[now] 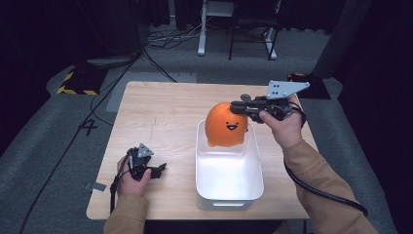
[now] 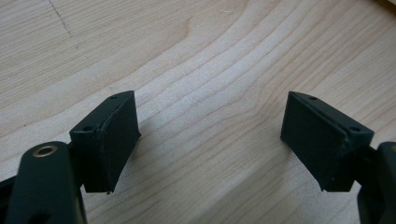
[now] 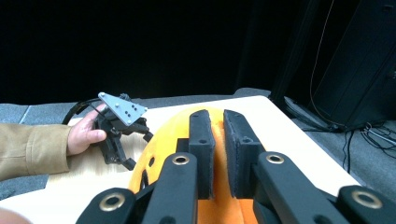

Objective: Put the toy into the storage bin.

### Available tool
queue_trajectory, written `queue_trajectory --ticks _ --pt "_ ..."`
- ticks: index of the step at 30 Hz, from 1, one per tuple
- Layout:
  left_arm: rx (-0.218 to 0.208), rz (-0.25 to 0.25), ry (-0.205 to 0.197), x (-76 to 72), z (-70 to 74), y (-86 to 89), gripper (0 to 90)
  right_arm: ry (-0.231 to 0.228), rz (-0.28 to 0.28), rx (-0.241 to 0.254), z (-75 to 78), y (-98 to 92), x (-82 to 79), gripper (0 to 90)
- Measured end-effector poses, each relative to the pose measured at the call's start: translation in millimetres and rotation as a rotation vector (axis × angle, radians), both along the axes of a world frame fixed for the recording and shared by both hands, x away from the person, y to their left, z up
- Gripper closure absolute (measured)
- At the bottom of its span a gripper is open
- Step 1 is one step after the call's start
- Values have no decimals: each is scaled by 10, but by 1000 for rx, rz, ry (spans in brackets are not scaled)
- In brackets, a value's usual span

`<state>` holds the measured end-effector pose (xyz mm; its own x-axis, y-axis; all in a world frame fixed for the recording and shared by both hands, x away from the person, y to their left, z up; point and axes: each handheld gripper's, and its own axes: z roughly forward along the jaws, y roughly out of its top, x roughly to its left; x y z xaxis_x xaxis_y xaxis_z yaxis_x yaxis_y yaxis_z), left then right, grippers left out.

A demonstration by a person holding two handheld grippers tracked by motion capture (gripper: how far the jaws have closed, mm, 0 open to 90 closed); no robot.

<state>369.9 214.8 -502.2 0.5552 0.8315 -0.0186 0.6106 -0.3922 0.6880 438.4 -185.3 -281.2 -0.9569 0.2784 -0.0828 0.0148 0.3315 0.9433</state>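
Observation:
An orange round plush toy (image 1: 225, 126) with a small smiling face hangs over the far end of a white plastic bin (image 1: 229, 199). My right gripper (image 1: 237, 105) is shut on the top of the toy. In the right gripper view its jaws stand almost together, pinching a fold of the orange toy (image 3: 163, 135) at my right gripper (image 3: 215, 119). My left gripper (image 1: 160, 168) rests low on the wooden table (image 1: 156, 112) left of the bin, open. In the left gripper view, my left gripper (image 2: 210, 135) has only bare wood between its jaws.
The bin sits near the table's front edge, right of centre, and looks empty inside. The left hand with its gripper (image 3: 122, 140) lies beyond the toy in the right gripper view. Cables, a desk frame (image 1: 202, 29) and dark equipment stand on the floor beyond the table.

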Motion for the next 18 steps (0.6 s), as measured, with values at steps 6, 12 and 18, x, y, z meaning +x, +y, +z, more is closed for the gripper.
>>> queue_trajectory --ticks 6,12,18 --pt "0 0 0 0 0 0 196 15 5 -12 -86 64 12 829" --pt "0 0 0 0 0 0 196 36 18 -29 -228 145 25 827" --pt "0 0 0 0 0 0 196 64 20 -65 -381 205 46 827"
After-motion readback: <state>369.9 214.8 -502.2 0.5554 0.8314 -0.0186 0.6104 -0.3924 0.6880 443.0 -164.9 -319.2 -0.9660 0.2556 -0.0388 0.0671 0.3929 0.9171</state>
